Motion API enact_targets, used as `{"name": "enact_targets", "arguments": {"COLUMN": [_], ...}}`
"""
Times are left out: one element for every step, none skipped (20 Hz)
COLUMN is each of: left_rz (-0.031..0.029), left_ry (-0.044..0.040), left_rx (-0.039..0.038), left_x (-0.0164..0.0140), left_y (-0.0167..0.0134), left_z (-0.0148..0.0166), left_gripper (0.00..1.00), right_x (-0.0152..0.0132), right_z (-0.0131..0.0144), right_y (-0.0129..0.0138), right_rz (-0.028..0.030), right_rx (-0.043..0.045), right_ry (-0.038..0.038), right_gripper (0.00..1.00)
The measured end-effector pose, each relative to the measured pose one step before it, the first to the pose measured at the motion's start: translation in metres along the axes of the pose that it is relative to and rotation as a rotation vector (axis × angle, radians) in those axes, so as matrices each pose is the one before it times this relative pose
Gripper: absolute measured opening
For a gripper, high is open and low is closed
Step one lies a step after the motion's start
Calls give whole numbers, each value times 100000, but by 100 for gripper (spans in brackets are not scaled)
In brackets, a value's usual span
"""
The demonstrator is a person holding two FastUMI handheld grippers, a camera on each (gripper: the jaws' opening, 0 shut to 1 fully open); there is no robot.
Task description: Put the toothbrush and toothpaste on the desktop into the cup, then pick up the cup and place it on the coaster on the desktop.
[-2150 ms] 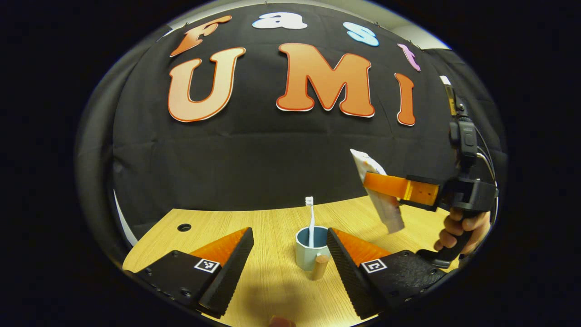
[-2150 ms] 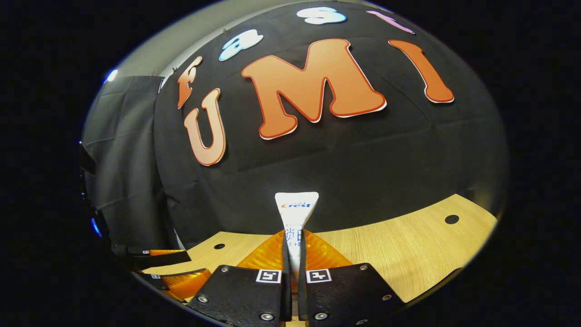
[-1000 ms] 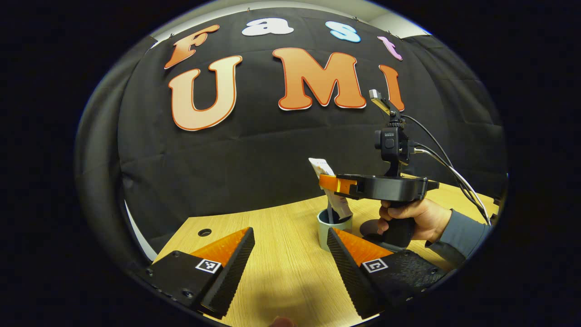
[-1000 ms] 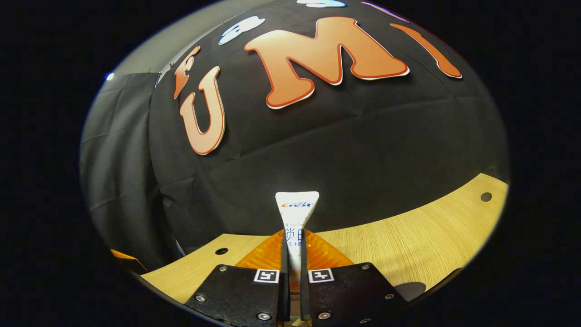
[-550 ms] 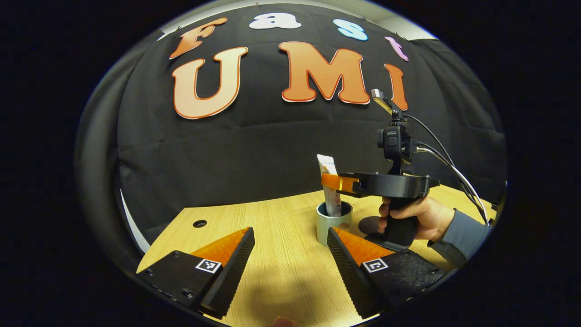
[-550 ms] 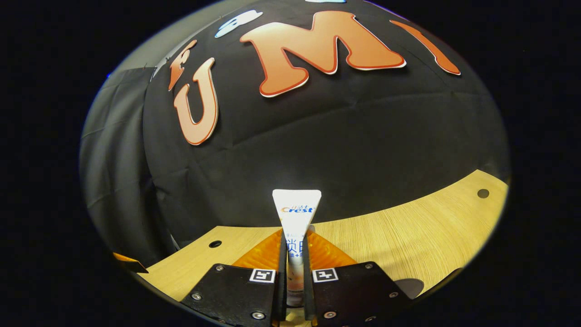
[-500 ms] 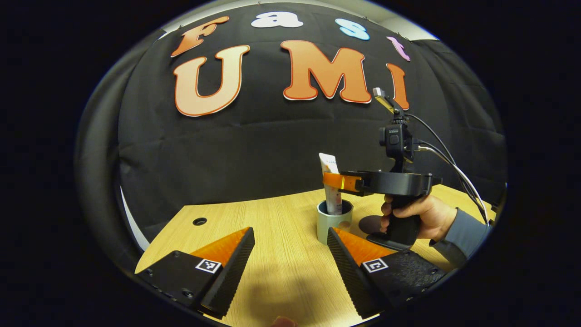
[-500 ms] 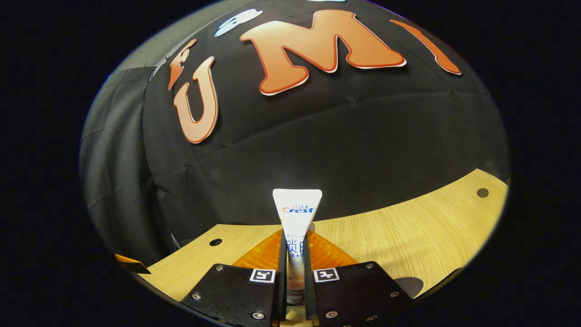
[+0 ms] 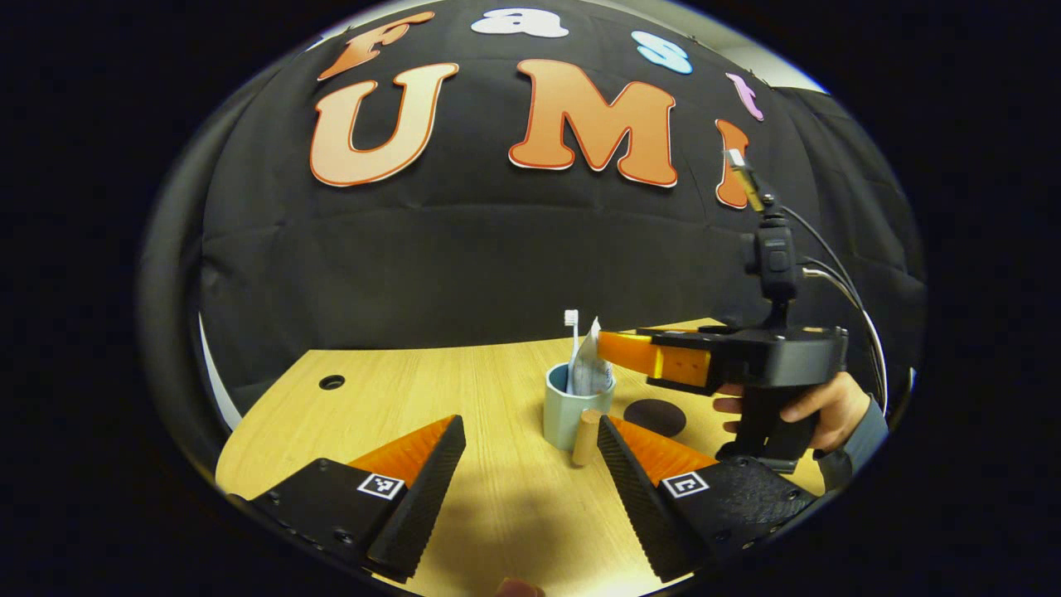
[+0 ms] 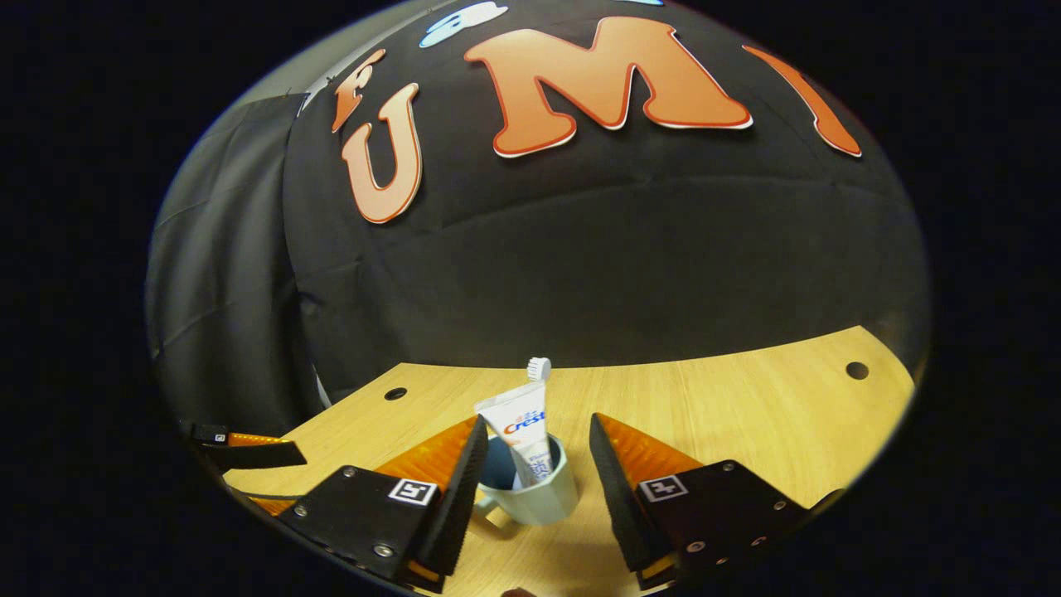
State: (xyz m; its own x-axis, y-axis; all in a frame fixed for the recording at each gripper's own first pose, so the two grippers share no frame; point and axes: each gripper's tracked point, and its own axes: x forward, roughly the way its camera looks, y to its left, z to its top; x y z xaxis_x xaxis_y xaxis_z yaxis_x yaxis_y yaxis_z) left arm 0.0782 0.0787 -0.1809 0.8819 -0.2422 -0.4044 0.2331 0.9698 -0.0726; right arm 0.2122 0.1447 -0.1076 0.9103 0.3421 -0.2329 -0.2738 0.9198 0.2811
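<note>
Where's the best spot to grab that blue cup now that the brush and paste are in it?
Probably the cup body, from the side below the rim: the toothbrush and toothpaste block the top. Its wooden handle faces the left gripper, whose jaws stand open.

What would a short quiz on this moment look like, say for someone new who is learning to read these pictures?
1. True or false: the toothpaste stands inside the cup.
2. What stands in the cup beside the toothpaste?
3. The right gripper is: A) shut on the toothpaste, B) open, C) shut on the cup handle.

Key
1. True. It leans in the cup, with no fingers on it.
2. The toothbrush, bristles up.
3. B. Its fingers stand apart on either side of the cup. The coaster lies bare on the desktop.
</note>
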Motion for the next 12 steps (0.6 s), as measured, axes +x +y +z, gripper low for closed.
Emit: {"name": "enact_targets", "arguments": {"left_rz": [-1293,-1083,-1350,-1643,-1086,202,367,6,-1791,-2013,-739,1092], "left_ry": [1059,1726,1561,2935,2441,2576,1519,2005,2292,3582,4153,3274], "left_rx": [-1308,-1865,-3152,-2705,-2278,23,925,690,-843,-1482,-1033,-179], "left_x": [469,422,502,530,770,469,529,326,454,323,502,656], "left_y": [-730,-551,-648,-751,-907,-362,-337,-345,-724,-707,-174,83], "left_z": [111,29,-73,-96,-22,-53,155,149,211,-322,-327,-158], "left_gripper": [97,97,97,98,98,98,98,98,98,98,98,98], "right_x": [-1097,-982,-1144,-1063,-1406,-990,-997,-1059,-951,-978,-1230,-1347], "right_z": [515,600,513,566,536,191,286,404,539,565,753,501], "right_y": [-541,-619,-590,-689,-1145,-650,-767,-716,-858,-730,-792,-546], "right_rz": [-598,-644,-490,-819,-2074,-604,-1015,-901,-1286,-484,-585,437], "right_rx": [-905,-652,-298,104,-325,-722,-856,-911,-568,-345,100,-1081], "right_ry": [-1015,-1090,-1274,-1460,-1230,-856,-844,-1341,-1404,-1570,-2018,-981], "right_gripper": [80,76,85,86,87,89,89,90,90,91,91,91]}}
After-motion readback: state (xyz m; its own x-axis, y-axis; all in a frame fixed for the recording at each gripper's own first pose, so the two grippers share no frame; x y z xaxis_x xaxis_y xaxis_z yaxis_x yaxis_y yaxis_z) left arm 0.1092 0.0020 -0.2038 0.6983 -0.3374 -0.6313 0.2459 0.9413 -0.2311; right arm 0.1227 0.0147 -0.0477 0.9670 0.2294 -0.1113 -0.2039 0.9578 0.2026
